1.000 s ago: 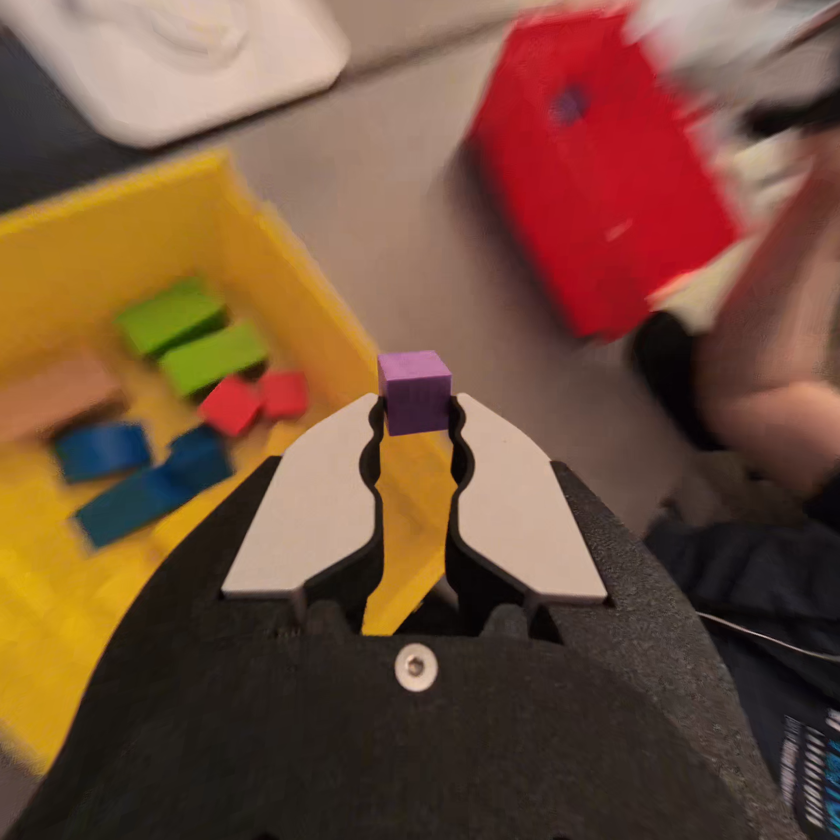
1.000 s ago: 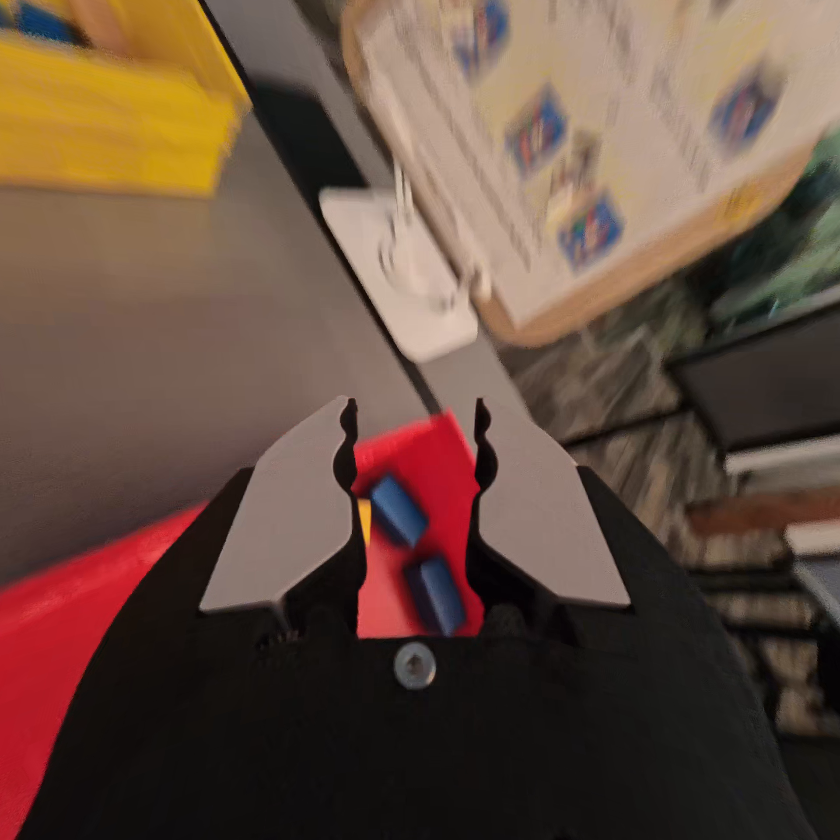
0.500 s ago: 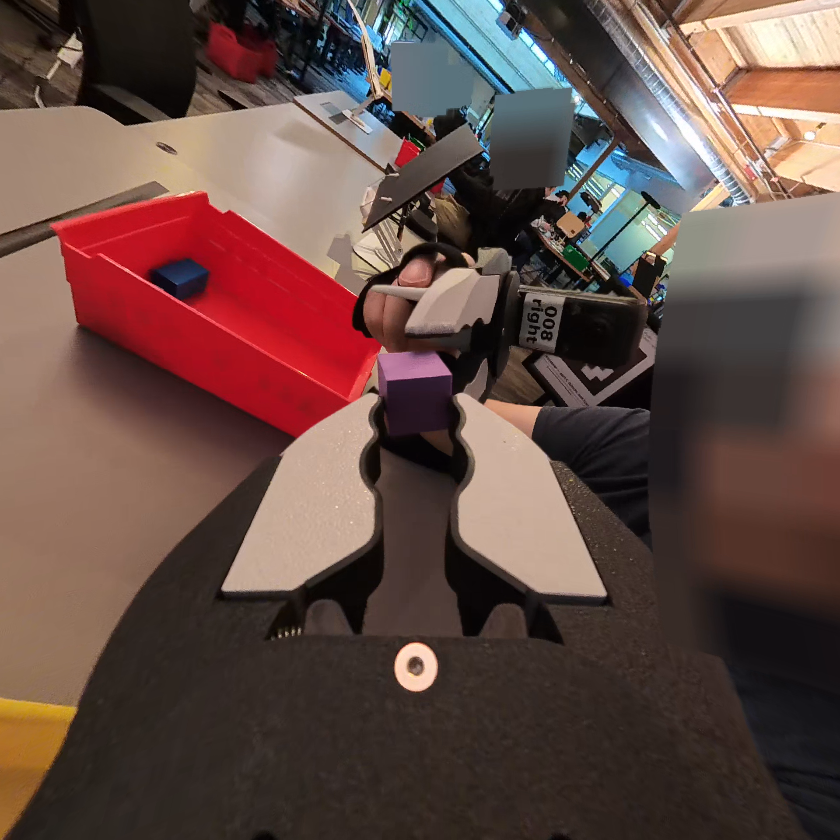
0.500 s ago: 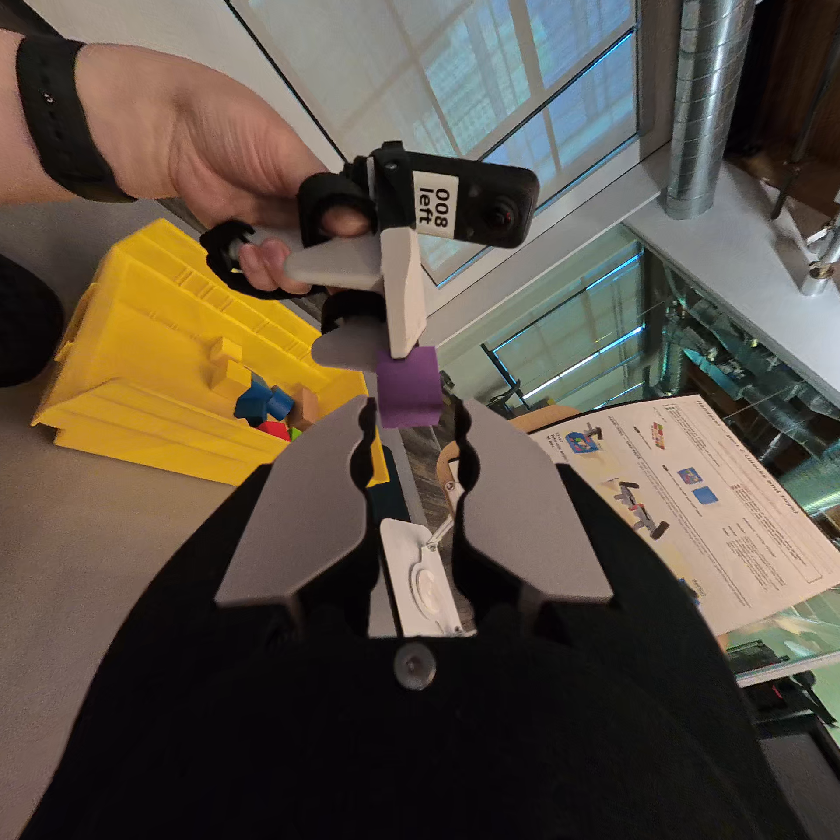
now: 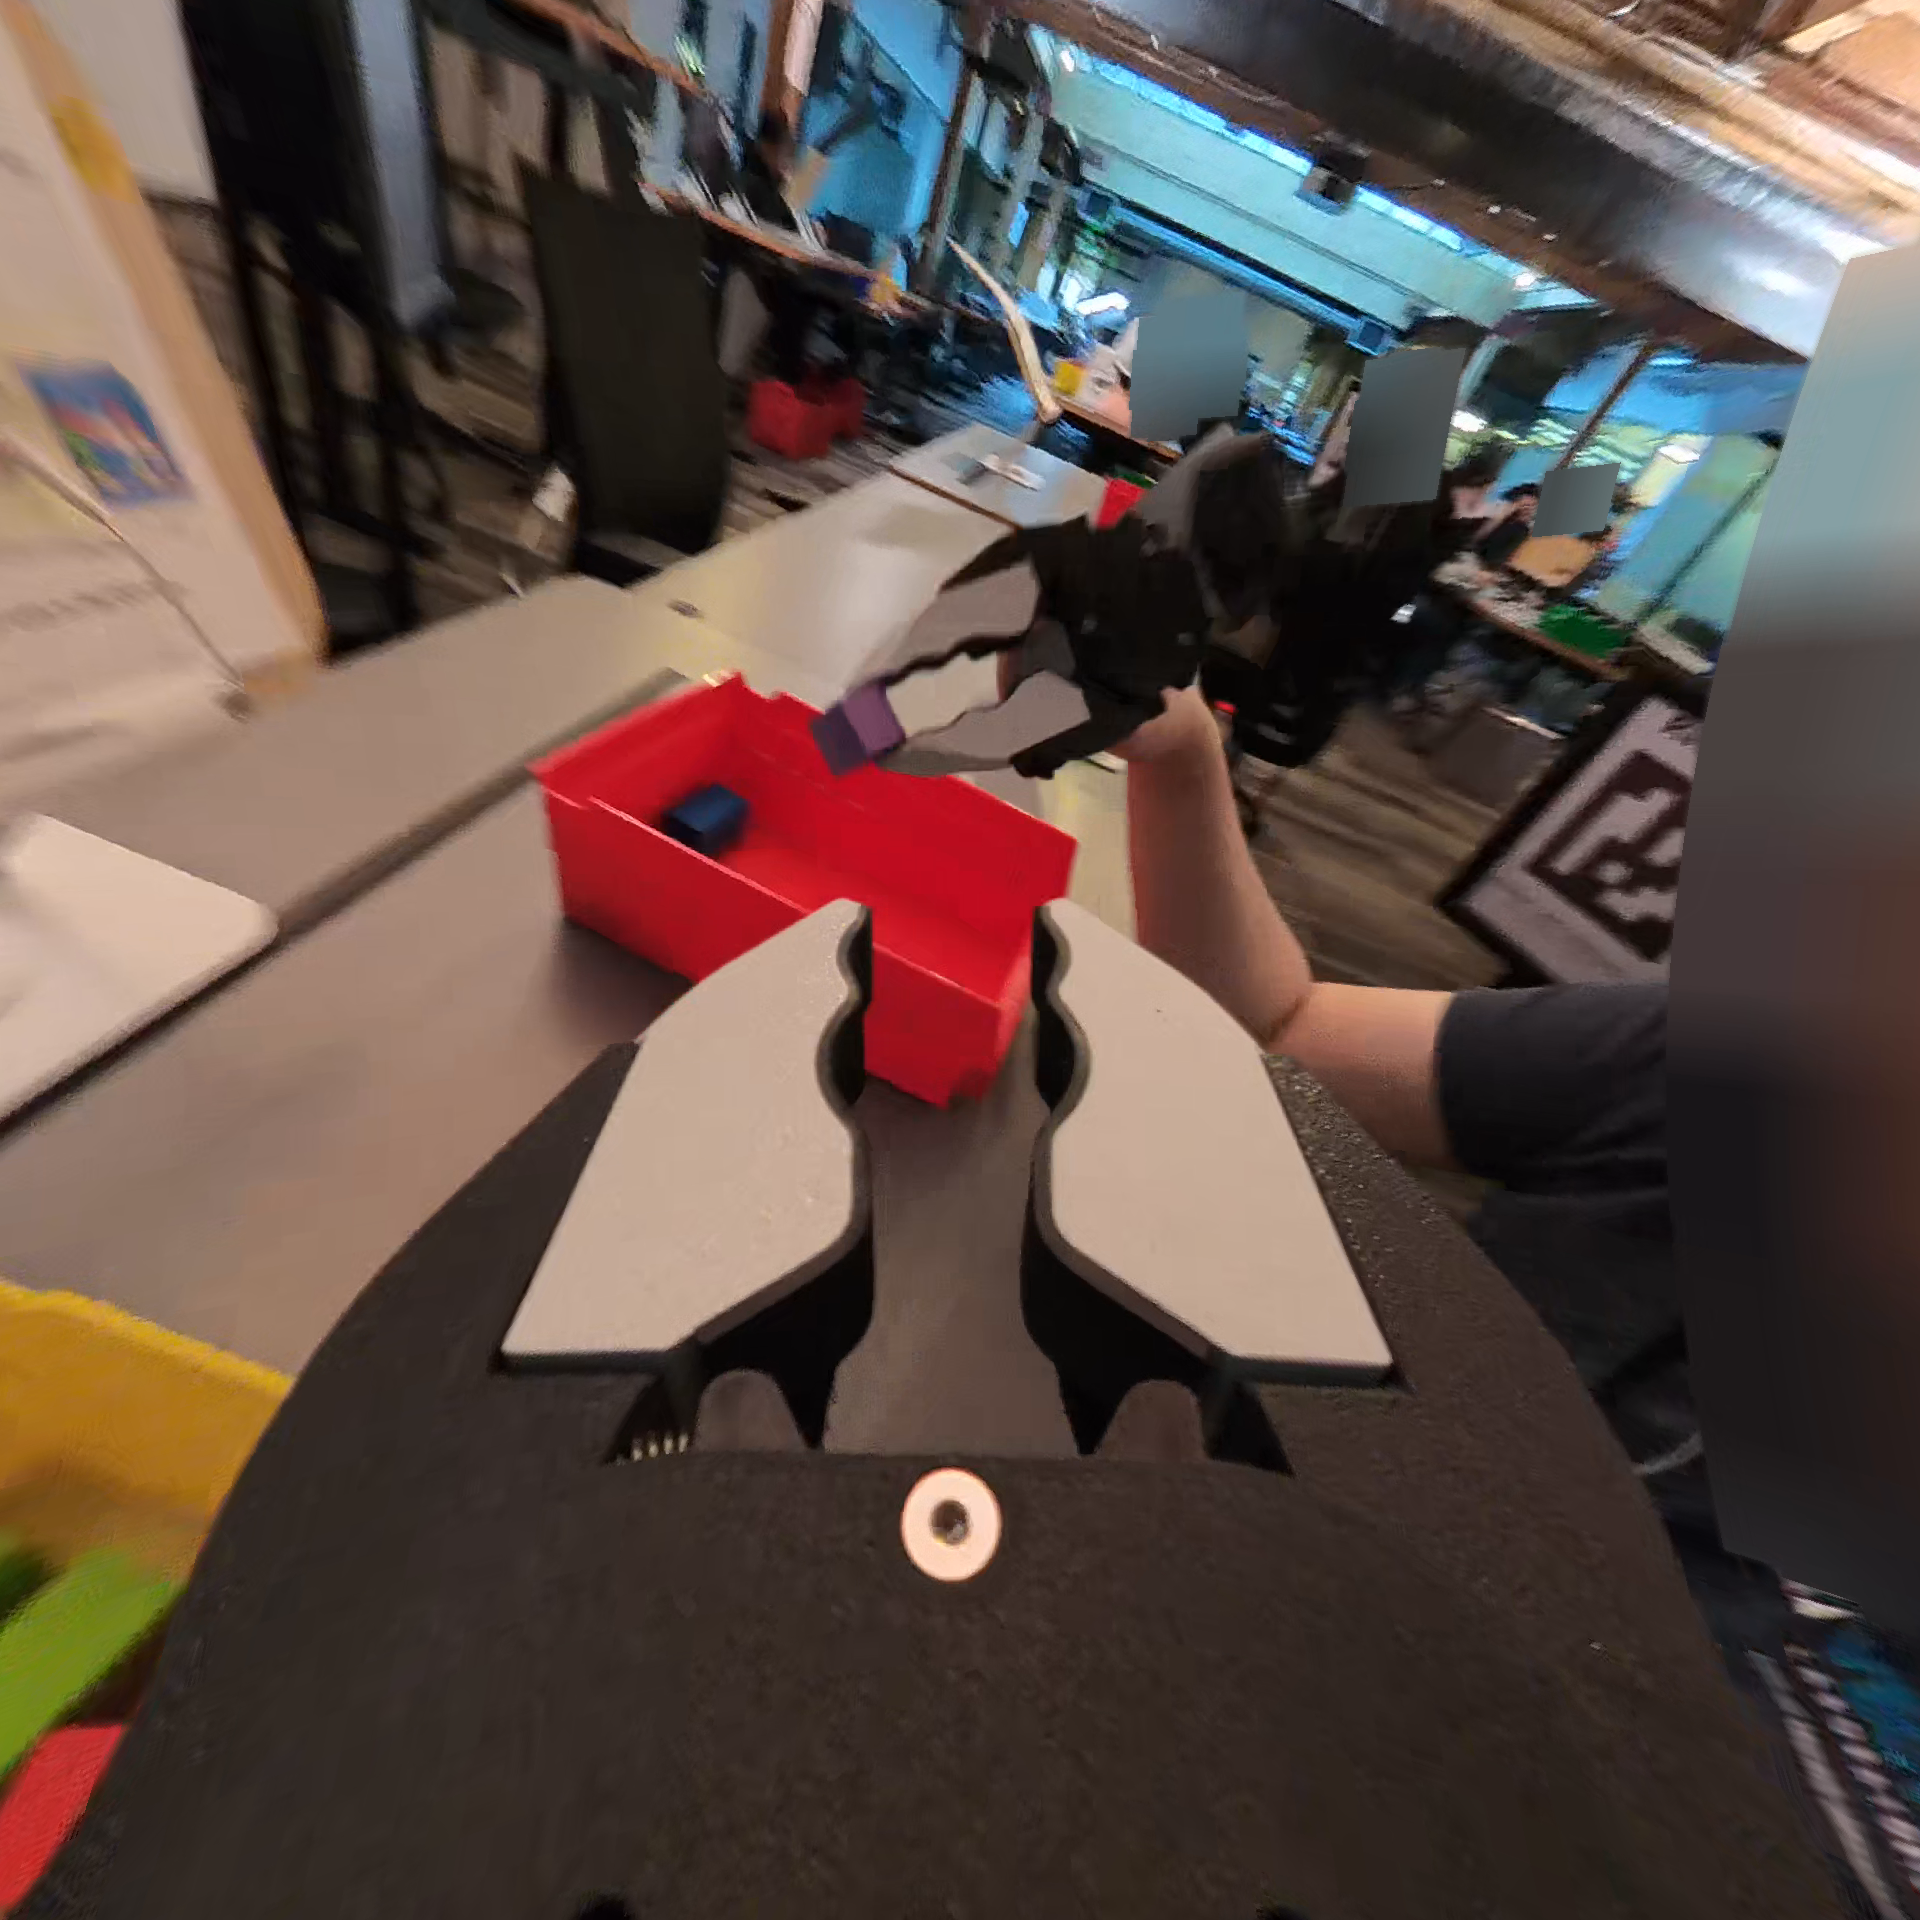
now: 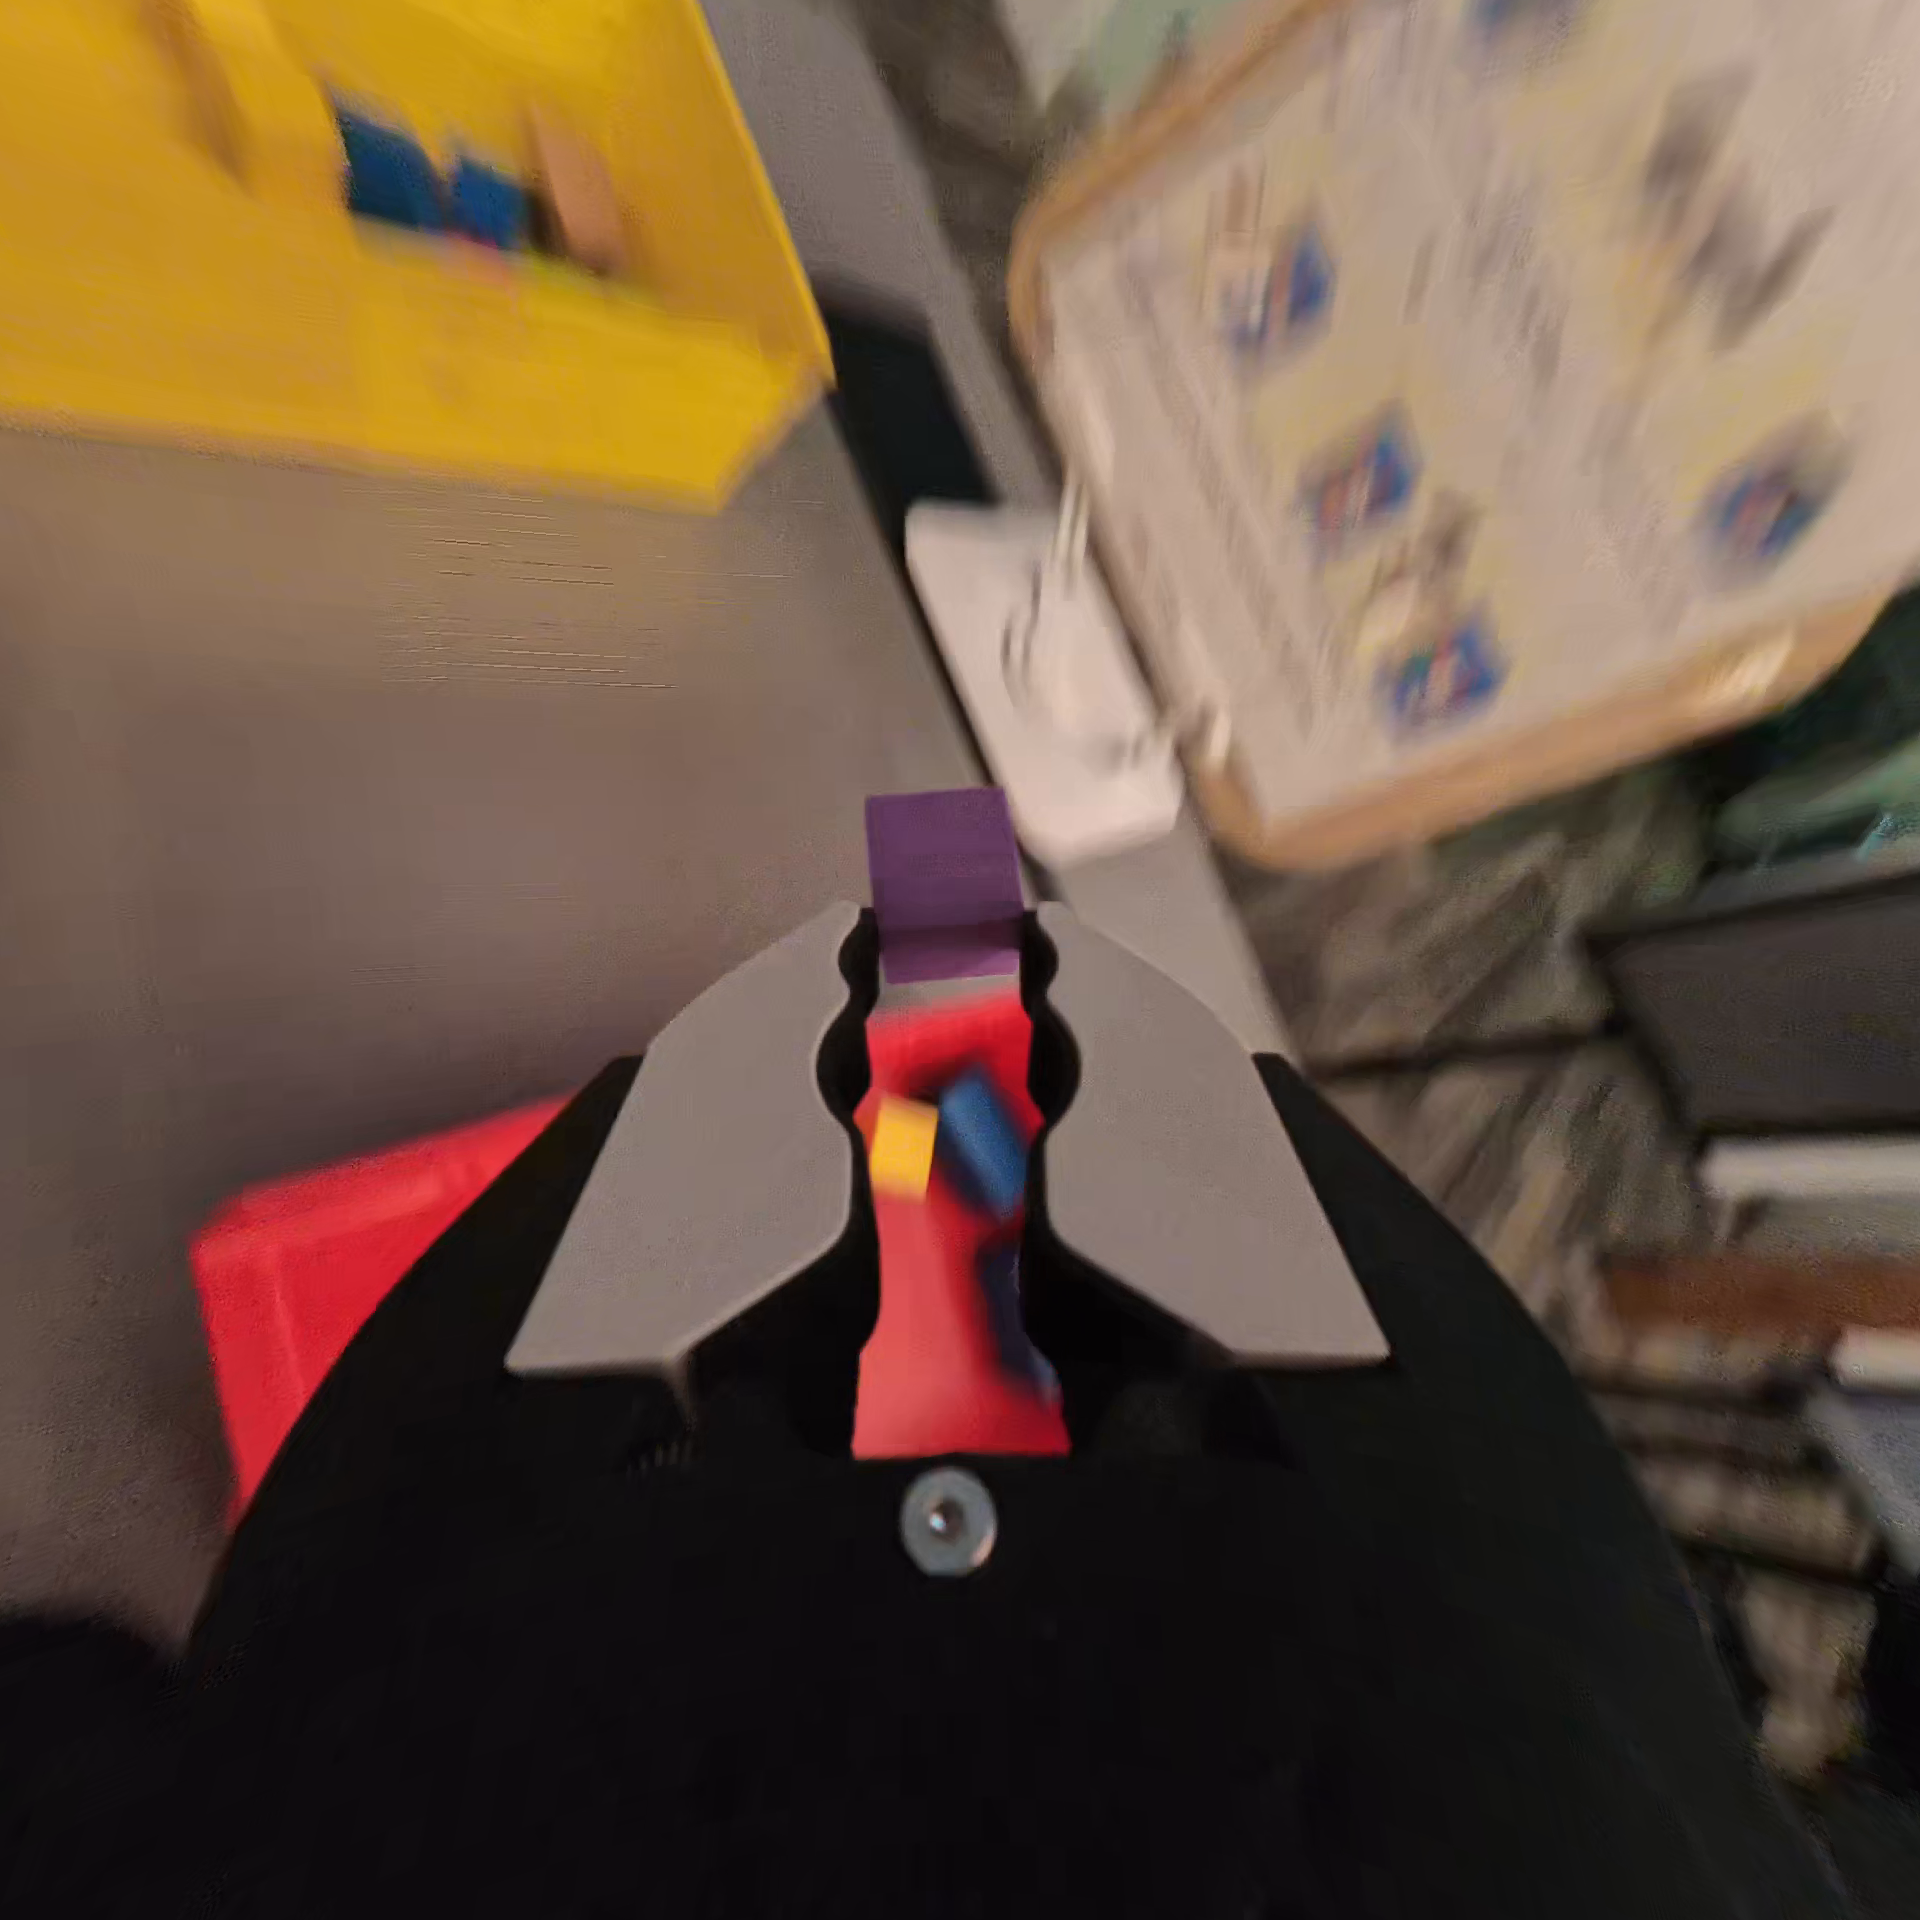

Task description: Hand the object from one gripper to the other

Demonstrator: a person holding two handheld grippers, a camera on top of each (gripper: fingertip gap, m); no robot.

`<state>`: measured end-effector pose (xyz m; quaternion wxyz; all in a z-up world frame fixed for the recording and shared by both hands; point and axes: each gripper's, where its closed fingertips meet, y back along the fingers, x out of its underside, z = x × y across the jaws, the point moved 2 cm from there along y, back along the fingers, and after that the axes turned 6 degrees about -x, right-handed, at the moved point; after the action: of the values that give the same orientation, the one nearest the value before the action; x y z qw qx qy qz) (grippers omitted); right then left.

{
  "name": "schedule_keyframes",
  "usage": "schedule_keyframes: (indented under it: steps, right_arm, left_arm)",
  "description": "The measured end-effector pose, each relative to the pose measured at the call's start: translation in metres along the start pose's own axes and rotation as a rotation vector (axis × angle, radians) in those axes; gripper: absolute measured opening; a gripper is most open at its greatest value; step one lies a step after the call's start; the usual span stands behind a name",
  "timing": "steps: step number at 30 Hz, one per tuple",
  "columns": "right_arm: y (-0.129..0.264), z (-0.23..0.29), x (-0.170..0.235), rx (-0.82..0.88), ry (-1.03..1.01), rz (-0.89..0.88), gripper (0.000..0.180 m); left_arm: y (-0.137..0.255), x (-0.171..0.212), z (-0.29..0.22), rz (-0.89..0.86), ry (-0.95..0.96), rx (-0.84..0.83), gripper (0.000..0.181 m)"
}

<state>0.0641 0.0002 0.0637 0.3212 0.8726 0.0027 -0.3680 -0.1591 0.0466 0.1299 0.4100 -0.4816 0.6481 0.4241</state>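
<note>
Purple cube (image 5: 856, 730) sits at the tips of the right claw (image 5: 902, 727), seen far off from the left wrist view, hanging above the red bin (image 5: 810, 883) on the bench (image 5: 312, 1039). Left claw (image 5: 948, 935) in the foreground is parted and empty, nothing between its tips. One blue block (image 5: 707, 814) lies in the bin. Yellow bin (image 5: 94, 1403) corner shows low left.

Right wrist view, heavily blurred: right claw (image 6: 943, 920) clamped on the purple cube (image 6: 940, 883), gripped only by its lower part, most of it standing proud of the tips. Red bin (image 6: 332, 1247) below, with a yellow block (image 6: 902, 1143) and blue block (image 6: 982, 1138) seen through the gap.

Risk, as I judge it: a shallow tip hold plus a fast swing could twist or drop the cube short of the bin.

Half a second ago the left claw held the cube with the right closing in; now the right has it and the two are well apart.
</note>
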Motion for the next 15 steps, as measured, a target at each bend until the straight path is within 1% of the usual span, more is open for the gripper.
schedule_keyframes:
  steps: [3,5,6,8,10,12,15]
  right_arm:
    - [-0.01,-0.017,0.097,-0.03,-0.162,0.343,0.027]
    - [-0.023,-0.014,0.143,-0.09,-0.201,0.508,0.027]
    - [-0.031,-0.009,0.158,-0.132,-0.212,0.547,0.027]
    - [-0.05,-0.003,0.176,-0.192,-0.239,0.585,0.027]
    - [-0.065,0.0,0.188,-0.21,-0.269,0.624,0.027]
    - [-0.076,-0.003,0.195,-0.192,-0.301,0.648,0.027]
    - [-0.089,-0.003,0.197,-0.188,-0.373,0.621,0.027]
  left_arm:
    - [0.018,-0.019,-0.006,-0.143,-0.13,-0.062,0.028]
    - [0.026,-0.024,-0.011,-0.245,-0.211,-0.082,0.03]
    - [0.03,-0.026,-0.013,-0.302,-0.252,-0.099,0.029]
    - [0.033,-0.029,-0.012,-0.342,-0.287,-0.127,0.024]
    - [0.032,-0.026,-0.01,-0.313,-0.25,-0.126,0.024]
    - [0.03,-0.024,-0.008,-0.295,-0.219,-0.115,0.024]
    - [0.028,-0.024,-0.005,-0.301,-0.202,-0.116,0.023]
